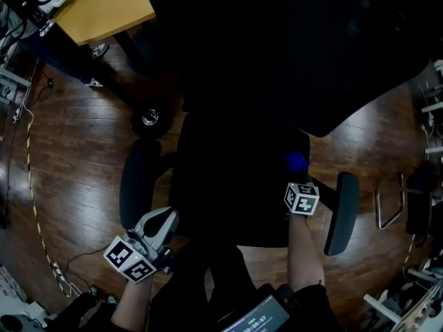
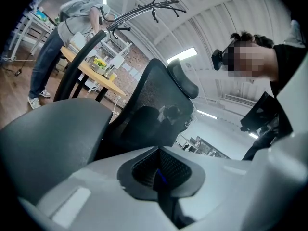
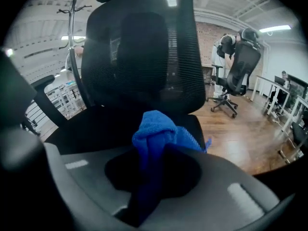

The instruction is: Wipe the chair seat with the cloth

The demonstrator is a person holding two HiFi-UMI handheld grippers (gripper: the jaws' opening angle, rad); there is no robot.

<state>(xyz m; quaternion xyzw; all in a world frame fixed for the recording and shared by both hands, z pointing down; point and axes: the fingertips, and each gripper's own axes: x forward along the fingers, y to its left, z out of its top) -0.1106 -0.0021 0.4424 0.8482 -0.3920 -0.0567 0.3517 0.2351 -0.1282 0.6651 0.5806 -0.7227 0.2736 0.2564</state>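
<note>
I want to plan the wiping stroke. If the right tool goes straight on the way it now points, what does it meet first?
Probably the chair's mesh backrest, straight ahead beyond the blue cloth held in the right tool; the seat passes below. Depth is unclear.

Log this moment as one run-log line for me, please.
right hand-held gripper: shut on cloth | cloth at chair seat | left hand-held gripper: shut, empty

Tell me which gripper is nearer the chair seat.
Right. The right gripper, shut on the blue cloth, is over the right side of the chair seat. The left gripper is off its front-left corner, near the armrest.
</note>
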